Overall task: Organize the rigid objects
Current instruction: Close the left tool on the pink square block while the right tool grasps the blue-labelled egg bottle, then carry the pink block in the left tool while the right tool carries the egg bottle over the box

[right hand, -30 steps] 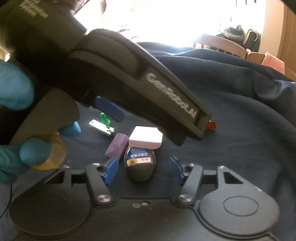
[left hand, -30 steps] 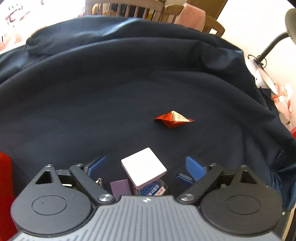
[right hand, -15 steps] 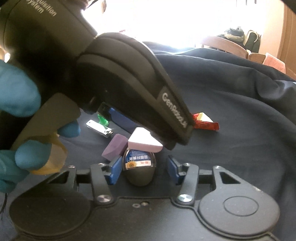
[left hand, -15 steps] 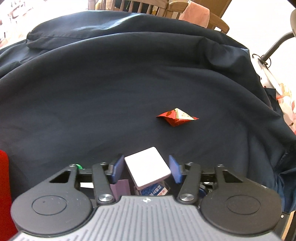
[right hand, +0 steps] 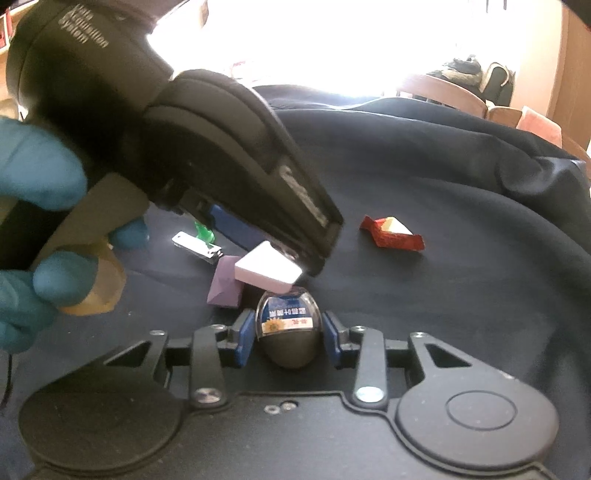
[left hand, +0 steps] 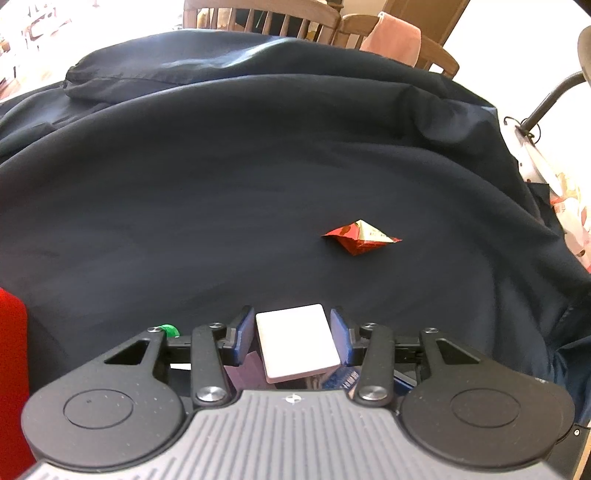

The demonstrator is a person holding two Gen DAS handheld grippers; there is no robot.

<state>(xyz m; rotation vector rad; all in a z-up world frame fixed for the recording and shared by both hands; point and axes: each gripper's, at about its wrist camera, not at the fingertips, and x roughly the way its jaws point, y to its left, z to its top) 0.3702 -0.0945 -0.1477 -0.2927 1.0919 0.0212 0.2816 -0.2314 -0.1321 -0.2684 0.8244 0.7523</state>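
My left gripper is shut on a flat white block, which it holds tilted just above the pile; the block also shows in the right wrist view. My right gripper is shut on a dark egg-shaped object with a blue label, low over the dark cloth. A purple block lies right behind the egg. A metal nail clipper and a green pushpin lie farther back left. A red and gold wrapped candy lies to the right, also in the left wrist view.
A dark navy cloth covers the whole table. A red object stands at the left edge. Wooden chairs stand behind the table, and a lamp arm at the right. A gloved hand holds the left gripper's body.
My left gripper has closed on the white block and lifted it slightly. My right gripper has closed from open onto the egg-shaped object.
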